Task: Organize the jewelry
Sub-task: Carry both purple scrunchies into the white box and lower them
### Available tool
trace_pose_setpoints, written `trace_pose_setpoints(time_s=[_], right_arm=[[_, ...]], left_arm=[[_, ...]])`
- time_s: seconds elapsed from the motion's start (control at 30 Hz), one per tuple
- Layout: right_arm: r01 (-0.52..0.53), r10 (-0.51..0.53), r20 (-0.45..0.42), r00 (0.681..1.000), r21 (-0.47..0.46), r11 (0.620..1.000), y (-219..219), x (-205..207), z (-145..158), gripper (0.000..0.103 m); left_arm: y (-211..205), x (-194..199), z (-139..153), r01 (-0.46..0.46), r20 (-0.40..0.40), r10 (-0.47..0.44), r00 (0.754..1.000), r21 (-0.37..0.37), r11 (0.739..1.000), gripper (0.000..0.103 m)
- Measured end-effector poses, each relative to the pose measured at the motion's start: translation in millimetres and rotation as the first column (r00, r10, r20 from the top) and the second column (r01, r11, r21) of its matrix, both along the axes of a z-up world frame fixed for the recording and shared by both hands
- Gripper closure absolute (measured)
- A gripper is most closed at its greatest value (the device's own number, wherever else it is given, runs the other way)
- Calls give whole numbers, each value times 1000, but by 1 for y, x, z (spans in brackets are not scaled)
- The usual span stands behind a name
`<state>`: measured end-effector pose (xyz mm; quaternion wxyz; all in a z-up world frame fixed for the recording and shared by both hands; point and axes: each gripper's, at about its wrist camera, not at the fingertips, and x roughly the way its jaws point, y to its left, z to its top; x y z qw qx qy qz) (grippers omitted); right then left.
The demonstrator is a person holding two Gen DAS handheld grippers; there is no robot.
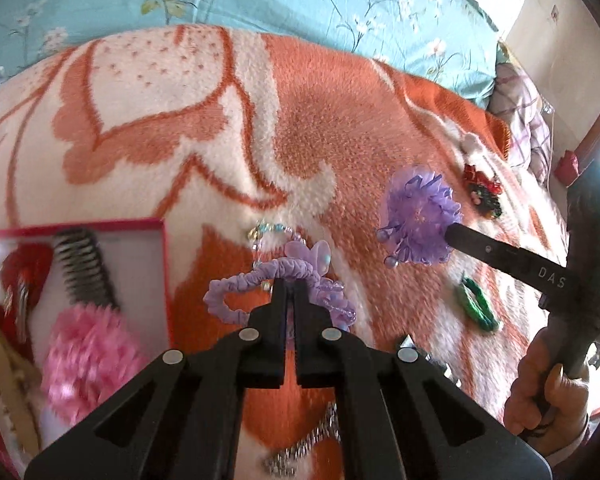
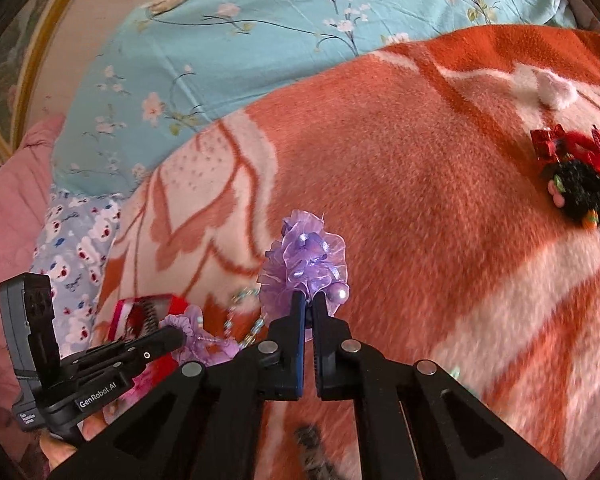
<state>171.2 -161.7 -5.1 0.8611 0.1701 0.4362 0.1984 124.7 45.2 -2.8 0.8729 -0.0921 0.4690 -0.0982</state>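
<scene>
Mid-transfer: left gripper (image 1: 287, 286) pinches purple scrunchie (image 1: 244, 284), right gripper (image 2: 309, 300) pinches purple flower (image 2: 308, 260); next, likely drop both in pink box (image 1: 166, 264) at 9 o'clock.

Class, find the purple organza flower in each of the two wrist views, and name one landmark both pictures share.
Left wrist view: the flower sits right of centre, at the tip of the right tongs.
Right wrist view: the flower is at centre, just above those tongs, pinched between them.
Shared landmark: the pink box, low on the left in both.
</scene>
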Motion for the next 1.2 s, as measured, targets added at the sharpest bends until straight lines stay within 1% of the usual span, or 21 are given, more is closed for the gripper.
trace_pose_setpoints(time_s=[0.1,0.37,0.5,0.8,1.2], right_arm=[[-15,15,3,1000,7,1000,3,-13,4,101],[-74,74,25,997,-11,997,22,-51,20,100],[-111,112,39,993,-23,994,37,-69,28,100],[-198,199,64,978,-33,980,75,-103,41,100],[-299,301,68,951,-42,953,121,-133,43,100]], left_arm=[[3,-14,5,-17,17,17,1000,-1,1000,102],[28,-59,21,-74,54,75,996,-25,997,102],[38,-80,26,-104,69,105,992,-20,994,102],[74,-123,30,-187,79,189,979,-33,982,102],[112,-161,27,-271,82,273,959,-40,962,102]])
